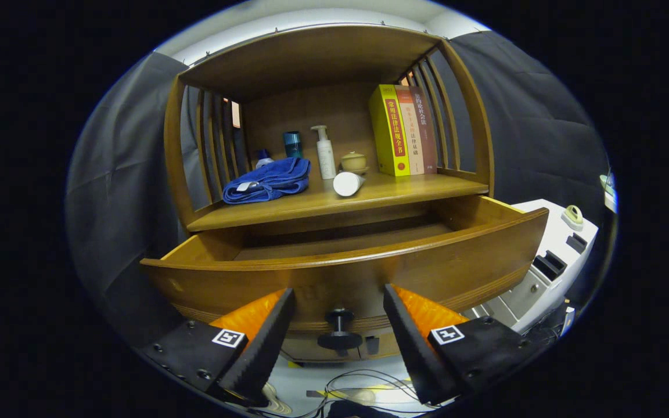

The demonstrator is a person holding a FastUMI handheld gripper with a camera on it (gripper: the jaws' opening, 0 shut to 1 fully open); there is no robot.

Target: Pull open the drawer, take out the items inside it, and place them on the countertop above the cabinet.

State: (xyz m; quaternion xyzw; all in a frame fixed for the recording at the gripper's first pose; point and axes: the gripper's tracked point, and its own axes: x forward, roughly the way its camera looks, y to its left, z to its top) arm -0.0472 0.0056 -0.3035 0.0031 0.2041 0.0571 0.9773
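My gripper (339,325) is spread wide, holding nothing, and the dark knob (340,332) of the drawer (369,273) sits in the gap between my fingers, touching neither. The drawer is pulled out toward me from under the countertop (369,194); over its curved front I see bare wooden floor inside (the near part is hidden by that front, so I cannot tell what lies there).

Everything else I place by the drawer. Straight above it, on the countertop, a white tube (347,183) lies on its side near the front edge. Behind the tube stands a white pump bottle (325,152), upright, with a small tan lidded pot (354,162) just beside it. Above the drawer's left half a blue towel (268,180) lies bunched up, and behind it stand a teal can (292,143) and a small blue-capped bottle (263,157), partly hidden by the towel. Above the drawer's right half three books (404,129) stand upright, pressed together against the slatted side of the cabinet (311,58).

Off the drawer's right end sits a white machine (549,255). Below the drawer, under my fingers, cables (363,386) trail over a pale floor.
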